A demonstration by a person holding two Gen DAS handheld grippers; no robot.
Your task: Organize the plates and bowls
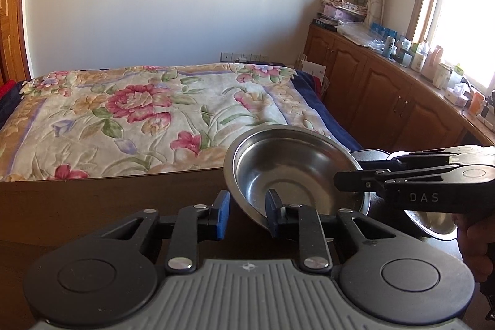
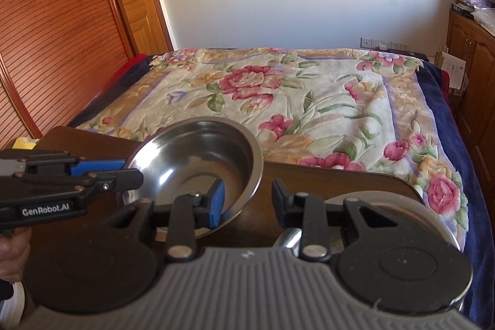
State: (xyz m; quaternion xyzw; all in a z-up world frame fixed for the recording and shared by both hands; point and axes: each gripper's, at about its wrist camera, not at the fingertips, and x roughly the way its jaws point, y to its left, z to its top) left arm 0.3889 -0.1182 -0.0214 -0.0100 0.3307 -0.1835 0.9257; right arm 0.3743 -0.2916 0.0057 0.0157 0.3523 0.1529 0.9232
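Left wrist view: steel bowl [image 1: 294, 172] tilted above dark surface [image 1: 92, 206], left claw [image 1: 247, 214] and right claw [image 2: 249, 201] each half-closed astride its rim, grip unclear

Left wrist view: looks forward and down along its own fingers, close over the steel bowl [image 1: 287, 172] at 1 o'clock.
Right wrist view: same tilt, bowl [image 2: 201, 166] close at 11 o'clock.
Shared: bowl, dark table [image 1: 92, 206], floral bed [image 1: 139, 113], each other's gripper.
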